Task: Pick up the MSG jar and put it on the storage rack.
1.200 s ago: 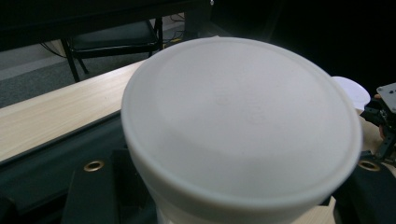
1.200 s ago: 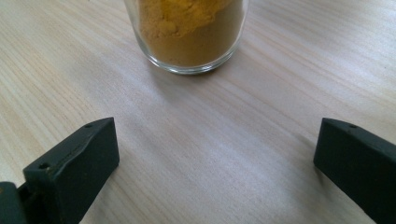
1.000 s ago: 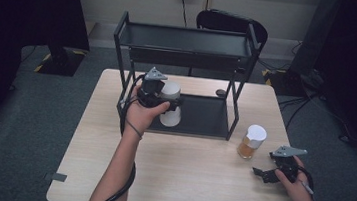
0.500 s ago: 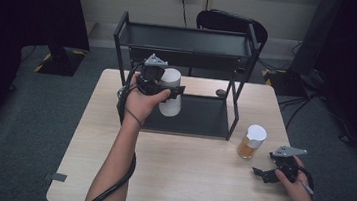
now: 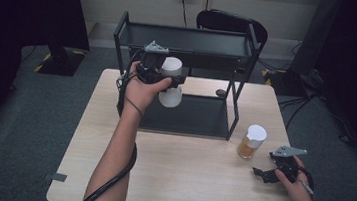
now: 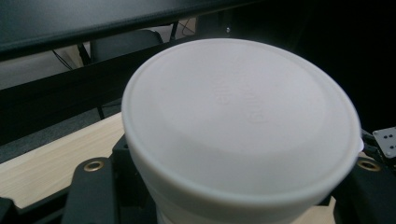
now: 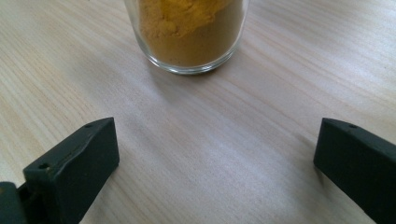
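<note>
My left gripper (image 5: 170, 81) is shut on a white jar (image 5: 170, 97) with a white lid, held in the air in front of the black two-tier rack (image 5: 242, 52), just below its top shelf. In the left gripper view the lid (image 6: 238, 116) sits close between the two black jaws of the left gripper (image 6: 233, 205). At the table's right, my right gripper (image 5: 262, 174) rests open and empty. Its jaws (image 7: 215, 158) stand wide apart, pointing at a glass jar of orange powder (image 7: 187, 32), which has a white lid (image 5: 251, 141).
The rack's lower tray (image 5: 189, 119) lies on the wooden table (image 5: 183, 181). A small dark object (image 5: 220, 92) sits on the table behind the rack. A black chair (image 5: 230, 21) stands beyond the far edge.
My left gripper has risen with the white jar, from near the lower tray up toward the top shelf. The right gripper has stayed still.
</note>
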`<state>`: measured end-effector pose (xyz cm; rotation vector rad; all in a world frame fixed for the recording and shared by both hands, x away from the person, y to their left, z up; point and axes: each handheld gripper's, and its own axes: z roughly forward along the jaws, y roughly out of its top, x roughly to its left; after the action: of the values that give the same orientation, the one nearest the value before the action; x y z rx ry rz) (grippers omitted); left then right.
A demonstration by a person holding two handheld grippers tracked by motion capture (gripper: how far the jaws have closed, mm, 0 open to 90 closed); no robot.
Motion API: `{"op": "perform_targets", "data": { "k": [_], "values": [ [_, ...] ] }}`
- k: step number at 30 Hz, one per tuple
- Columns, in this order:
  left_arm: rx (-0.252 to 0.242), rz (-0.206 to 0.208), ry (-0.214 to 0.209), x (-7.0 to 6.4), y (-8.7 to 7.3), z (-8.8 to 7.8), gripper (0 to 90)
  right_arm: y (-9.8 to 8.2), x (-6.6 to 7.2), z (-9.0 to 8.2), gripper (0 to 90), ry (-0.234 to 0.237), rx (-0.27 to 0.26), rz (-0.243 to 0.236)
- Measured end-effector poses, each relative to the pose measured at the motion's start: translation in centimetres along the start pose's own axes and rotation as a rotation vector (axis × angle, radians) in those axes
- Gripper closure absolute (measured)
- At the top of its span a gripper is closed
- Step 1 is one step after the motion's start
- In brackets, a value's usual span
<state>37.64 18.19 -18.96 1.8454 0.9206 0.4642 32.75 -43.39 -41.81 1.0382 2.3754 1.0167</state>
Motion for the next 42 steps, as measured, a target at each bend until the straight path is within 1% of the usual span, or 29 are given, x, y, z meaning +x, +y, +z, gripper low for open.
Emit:
{"op": "perform_targets", "data": {
  "k": [3, 7, 13, 19, 24, 36, 42],
  "values": [
    [0.003, 0.008, 0.005, -0.1, 0.6, -0.2, 34.3, 0.0, 0.0, 0.0, 0.0, 0.0, 0.0, 0.0],
    [-0.004, 0.003, 0.008, -0.1, 1.2, -0.5, 34.3, 0.0, 0.0, 0.0, 0.0, 0.0, 0.0, 0.0],
    [-0.011, 0.005, 0.016, -0.2, 2.0, -0.9, 34.3, 0.0, 0.0, 0.0, 0.0, 0.0, 0.0, 0.0],
    [-0.007, 0.017, 0.029, -0.4, 3.5, -1.3, 34.3, 0.0, 0.0, 0.0, 0.0, 0.0, 0.001, 0.0],
    [-0.001, 0.028, 0.031, -0.5, 4.6, -1.5, 34.3, 0.0, 0.0, 0.0, 0.0, 0.0, 0.001, 0.0],
    [-0.008, 0.029, 0.026, -0.2, 6.2, -2.4, 34.3, 0.0, 0.0, 0.0, 0.0, 0.0, 0.001, 0.0],
    [-0.009, 0.029, 0.034, -0.2, 6.9, -3.0, 34.3, 0.0, 0.0, 0.0, 0.0, 0.0, 0.001, 0.0]
  ]
}}
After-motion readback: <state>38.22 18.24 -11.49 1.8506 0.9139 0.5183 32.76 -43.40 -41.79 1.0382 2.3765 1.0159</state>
